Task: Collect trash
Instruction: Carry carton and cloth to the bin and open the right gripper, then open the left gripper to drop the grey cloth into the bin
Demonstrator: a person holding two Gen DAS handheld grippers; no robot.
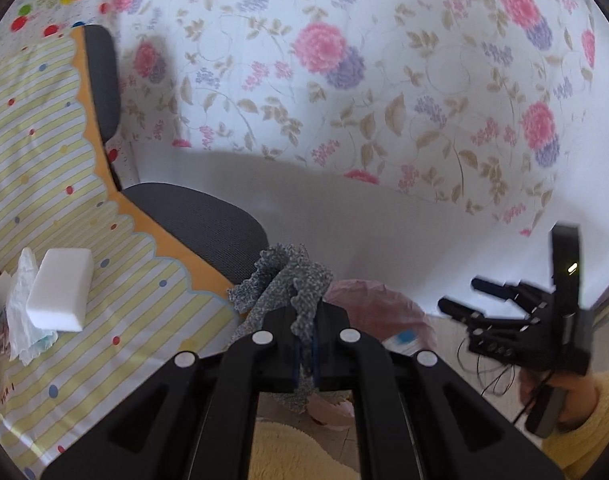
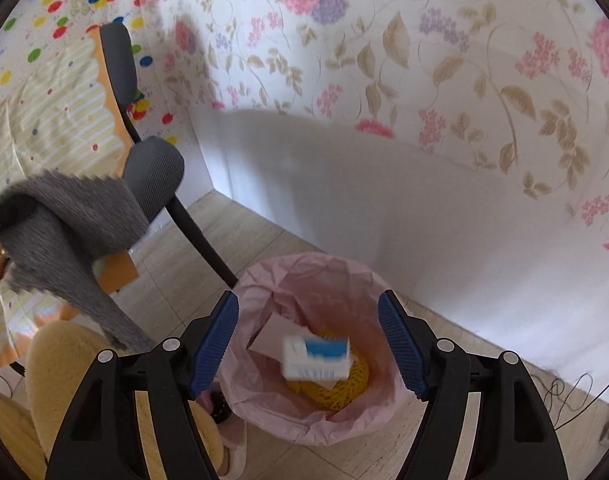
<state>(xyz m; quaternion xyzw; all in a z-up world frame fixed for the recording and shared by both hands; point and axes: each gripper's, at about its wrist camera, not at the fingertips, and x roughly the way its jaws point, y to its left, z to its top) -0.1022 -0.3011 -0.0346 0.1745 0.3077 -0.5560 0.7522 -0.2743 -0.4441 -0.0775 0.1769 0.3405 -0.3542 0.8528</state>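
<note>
My left gripper [image 1: 304, 356] is shut on a grey fuzzy cloth [image 1: 288, 284], held near the table edge above the bin; the cloth also hangs at the left of the right wrist view [image 2: 76, 216]. My right gripper [image 2: 308, 340] is open and empty over a bin lined with a pink bag [image 2: 304, 280]. A white and blue box [image 2: 316, 356] is blurred in the bin's mouth, above a yellow net [image 2: 336, 392]. The right gripper also shows in the left wrist view [image 1: 460, 296]. The pink bag's rim [image 1: 376, 300] is just behind the left fingers.
A table with a striped yellow cloth [image 1: 116, 280] holds a white sponge block [image 1: 60, 290] and crumpled tissue [image 1: 20, 304] at the left. A grey office chair [image 1: 192, 216] stands beside it. A floral wall [image 2: 424, 80] is behind. Cables [image 2: 576, 396] lie on the floor at right.
</note>
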